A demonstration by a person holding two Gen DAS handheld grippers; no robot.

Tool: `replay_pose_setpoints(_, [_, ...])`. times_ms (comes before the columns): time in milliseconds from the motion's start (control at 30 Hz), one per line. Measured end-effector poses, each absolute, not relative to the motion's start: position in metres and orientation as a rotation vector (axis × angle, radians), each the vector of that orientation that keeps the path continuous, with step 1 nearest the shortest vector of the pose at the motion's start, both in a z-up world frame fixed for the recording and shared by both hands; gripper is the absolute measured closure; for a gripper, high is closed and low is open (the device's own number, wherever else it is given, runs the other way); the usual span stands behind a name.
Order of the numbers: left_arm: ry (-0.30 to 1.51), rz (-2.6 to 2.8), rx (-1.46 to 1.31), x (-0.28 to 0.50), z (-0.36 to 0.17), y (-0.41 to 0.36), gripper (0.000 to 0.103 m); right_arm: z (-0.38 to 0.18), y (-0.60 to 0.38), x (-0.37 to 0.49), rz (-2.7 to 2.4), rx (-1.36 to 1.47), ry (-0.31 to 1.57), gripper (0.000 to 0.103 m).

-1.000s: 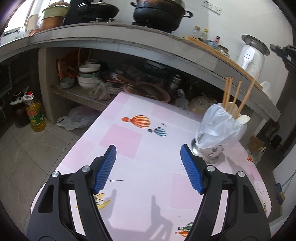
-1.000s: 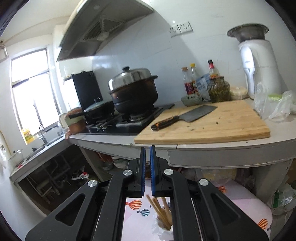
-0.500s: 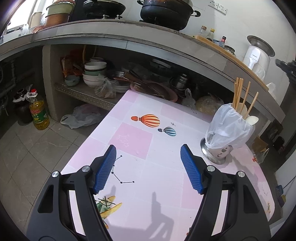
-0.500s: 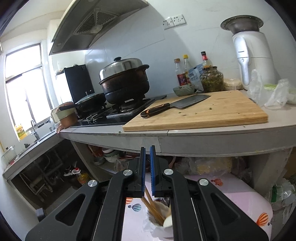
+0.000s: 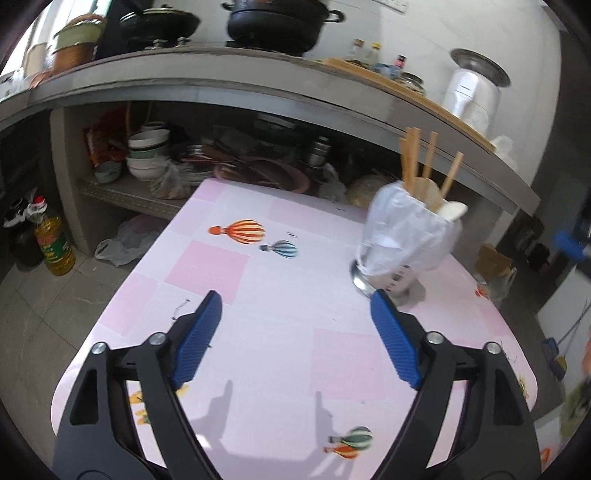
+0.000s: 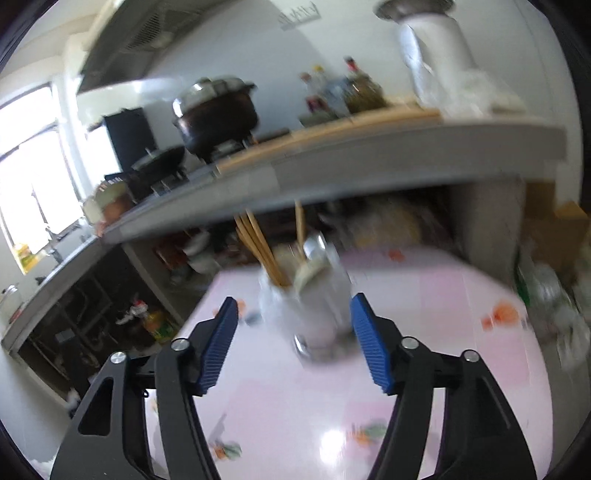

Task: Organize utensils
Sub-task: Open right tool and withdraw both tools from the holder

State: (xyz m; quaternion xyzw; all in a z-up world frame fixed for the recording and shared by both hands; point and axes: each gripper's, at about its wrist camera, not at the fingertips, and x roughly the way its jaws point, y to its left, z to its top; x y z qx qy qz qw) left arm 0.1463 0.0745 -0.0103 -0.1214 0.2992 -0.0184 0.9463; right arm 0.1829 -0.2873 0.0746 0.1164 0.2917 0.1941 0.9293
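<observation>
A pink tabletop (image 5: 280, 354) printed with hot-air balloons fills the lower part of both views. Behind it runs a grey kitchen counter (image 5: 229, 79) carrying a dark pot (image 5: 277, 22), a wok (image 5: 159, 22), a wooden cutting board (image 5: 399, 88), some bottles and a white appliance (image 5: 472, 92). Under the counter a shelf holds stacked bowls (image 5: 147, 155), plates and pans. A yellow oil bottle (image 5: 53, 245) and a crumpled plastic bag (image 5: 125, 240) sit on the floor left of the tabletop.

The utensil holder (image 5: 402, 247), a metal cup wrapped in a white plastic bag, stands upright toward the right far side of the tabletop, with wooden chopsticks (image 5: 410, 158) and a pale spoon (image 5: 452, 210) sticking out of its top. Nothing lies on the tabletop between it and either tool.

The left gripper (image 5: 295, 314) hovers above bare tabletop, its blue jaws spreading wider, nothing between them; the holder's base is just beyond its right jaw tip. The right gripper (image 6: 293, 317), seen through heavy motion blur, points at the holder (image 6: 310, 306); its jaws are opening and frame the holder from short of it, with no contact visible.
</observation>
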Motion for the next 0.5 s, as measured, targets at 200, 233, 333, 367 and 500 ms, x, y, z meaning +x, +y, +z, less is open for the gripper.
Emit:
replay_pose_setpoints(200, [0.611,-0.046,-0.168,0.131,0.004,0.037,0.013,0.033,-0.276,0.150,0.238,0.133,0.676,0.012])
replay_pose_setpoints(233, [0.608,-0.043,-0.149,0.129,0.008,0.031,0.012,0.029,-0.272,0.145,0.226,0.113,0.672,0.010])
replay_pose_setpoints(333, [0.606,-0.045,-0.103,0.121,0.015,0.016,0.010,0.023,-0.263,0.132,0.193,0.076,0.654,0.006])
replay_pose_setpoints(367, [0.607,-0.048,-0.094,0.119,0.017,0.014,0.009,0.020,-0.260,0.127,0.185,0.064,0.656,0.006])
replay_pose_setpoints(500, [0.609,-0.064,-0.068,0.110,0.022,0.003,0.008,0.014,-0.256,0.115,0.186,0.068,0.668,0.006])
